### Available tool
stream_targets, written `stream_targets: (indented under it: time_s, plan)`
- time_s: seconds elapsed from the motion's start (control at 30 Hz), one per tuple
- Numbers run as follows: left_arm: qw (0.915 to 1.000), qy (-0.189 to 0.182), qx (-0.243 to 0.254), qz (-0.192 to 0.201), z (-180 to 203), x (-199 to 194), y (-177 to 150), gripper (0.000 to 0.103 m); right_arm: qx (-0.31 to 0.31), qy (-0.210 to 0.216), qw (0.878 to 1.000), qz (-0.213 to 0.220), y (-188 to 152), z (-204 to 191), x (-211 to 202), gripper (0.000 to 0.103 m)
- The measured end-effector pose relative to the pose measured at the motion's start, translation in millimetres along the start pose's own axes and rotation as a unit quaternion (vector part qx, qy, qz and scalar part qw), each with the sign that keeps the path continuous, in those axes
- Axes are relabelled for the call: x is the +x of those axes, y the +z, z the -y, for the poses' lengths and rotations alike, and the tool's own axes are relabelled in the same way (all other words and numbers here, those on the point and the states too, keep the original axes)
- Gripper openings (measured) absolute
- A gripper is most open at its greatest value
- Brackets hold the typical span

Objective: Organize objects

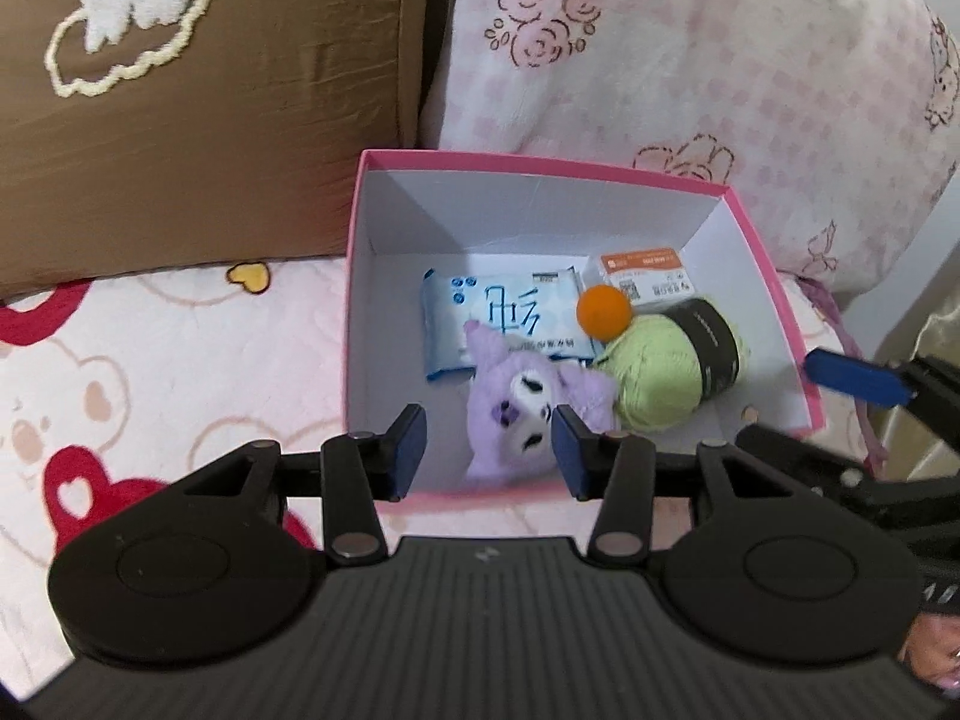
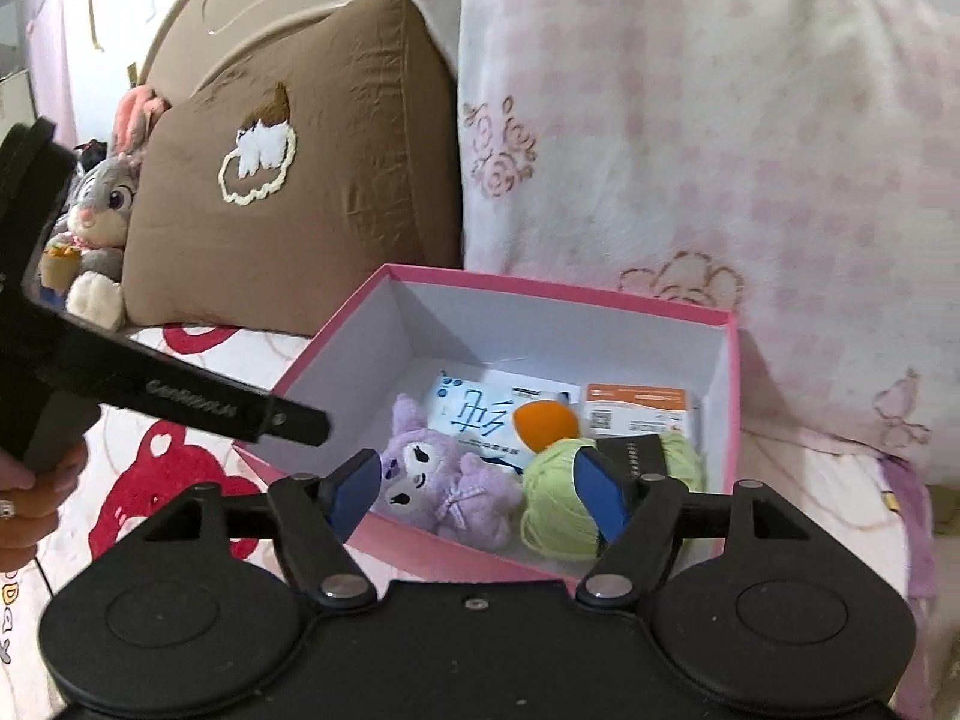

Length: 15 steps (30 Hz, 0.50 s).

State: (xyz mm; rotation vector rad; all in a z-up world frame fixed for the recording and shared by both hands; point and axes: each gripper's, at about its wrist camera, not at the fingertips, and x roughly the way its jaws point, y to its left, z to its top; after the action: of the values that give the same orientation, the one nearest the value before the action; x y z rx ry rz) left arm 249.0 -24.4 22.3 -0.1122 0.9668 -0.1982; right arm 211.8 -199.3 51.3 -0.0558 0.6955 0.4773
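Observation:
A pink box point(image 1: 774, 294) with white inner walls stands on the bed. Inside lie a purple plush toy point(image 1: 525, 405), a green yarn ball point(image 1: 660, 375), an orange ball point(image 1: 603, 312), a blue-and-white tissue pack point(image 1: 498, 312) and a small orange-and-white carton point(image 1: 651, 276). My left gripper point(image 1: 489, 450) is open and empty above the box's near edge, over the plush. My right gripper point(image 2: 477, 495) is open and empty at the near edge of the box point(image 2: 735, 396), above the plush point(image 2: 441, 480) and yarn point(image 2: 552, 501).
A brown pillow point(image 1: 198, 138) and a pink floral blanket point(image 1: 690, 60) rise behind the box. The bedsheet point(image 1: 150, 360) has red bear prints. A grey rabbit plush point(image 2: 99, 228) sits at the far left. The left gripper's body point(image 2: 120, 372) crosses the right wrist view.

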Motion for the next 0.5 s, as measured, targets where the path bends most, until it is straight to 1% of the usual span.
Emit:
stream_targets:
  time_s: [0.1, 0.23, 0.3, 0.37, 0.43, 0.5]
  plan:
    - [1.0, 0.003, -0.005, -0.006, -3.2, -12.4, -4.7, 0.048, 0.005, -0.001, 1.0, 0.006, 0.4, -1.4, -15.2, 0.075]
    - [0.9999, 0.01, -0.004, -0.001, -3.5, -34.6, -12.1, 0.052, 0.01, 0.002, 1.0, 0.013, -0.4, -7.0, -35.9, 0.077]
    - [0.9999, 0.012, -0.002, 0.002, -1.6, -47.1, -14.9, 0.057, 0.005, 0.002, 1.0, 0.016, -2.1, -12.4, -45.7, 0.078]
    - [1.0, 0.009, 0.002, 0.001, 0.4, -59.5, -17.8, 0.061, 0.004, 0.005, 1.0, 0.018, -5.1, -16.7, -55.3, 0.082]
    - [1.0, 0.003, 0.007, 0.002, 3.3, -70.4, -20.8, 0.062, 0.01, 0.009, 1.0, 0.016, -8.0, -18.9, -62.2, 0.084]
    - [0.9998, 0.003, 0.016, 0.011, 6.7, -83.7, -25.0, 0.067, 0.016, 0.016, 1.0, 0.013, -10.5, -20.4, -69.9, 0.084]
